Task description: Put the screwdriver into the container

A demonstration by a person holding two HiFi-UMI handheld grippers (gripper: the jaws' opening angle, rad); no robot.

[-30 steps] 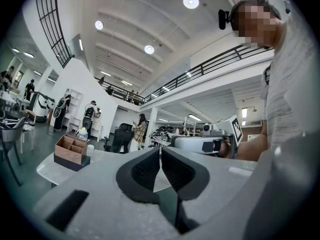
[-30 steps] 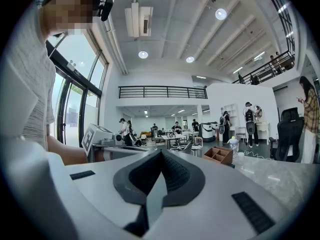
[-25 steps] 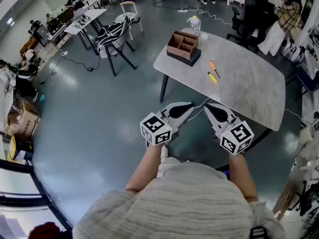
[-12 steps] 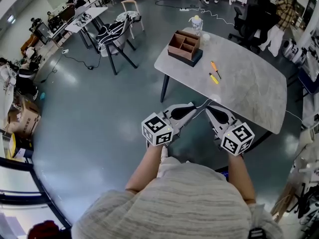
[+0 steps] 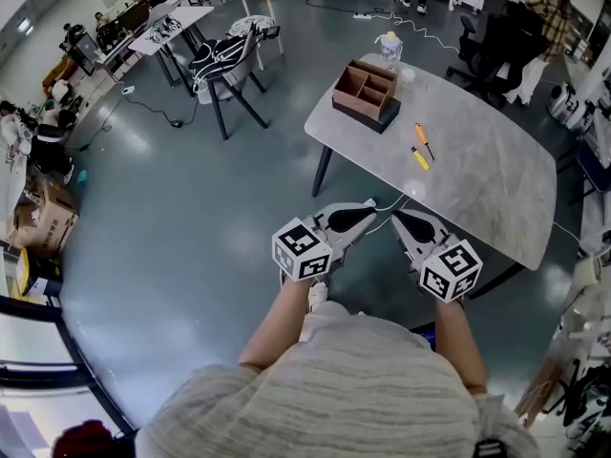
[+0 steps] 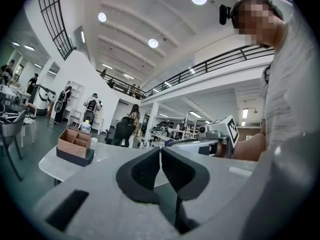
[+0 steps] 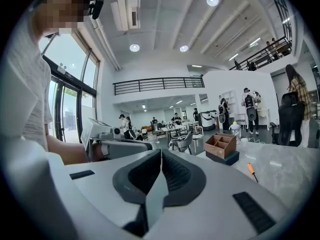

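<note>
Since the earlier frames the grey stone-look table (image 5: 477, 184) has drifted slightly right and down in the head view, with both grippers low at its near edge. On the left gripper (image 5: 369, 206) and the right gripper (image 5: 399, 217) the black pads are pressed together with nothing between them. An orange-handled screwdriver (image 5: 423, 136) lies mid-table, a small yellow screwdriver (image 5: 420, 158) just beside it on the near side. At the table's far corner stands the brown wooden compartment container (image 5: 366, 92), well apart from both screwdrivers, a white bottle (image 5: 388, 48) behind it.
</note>
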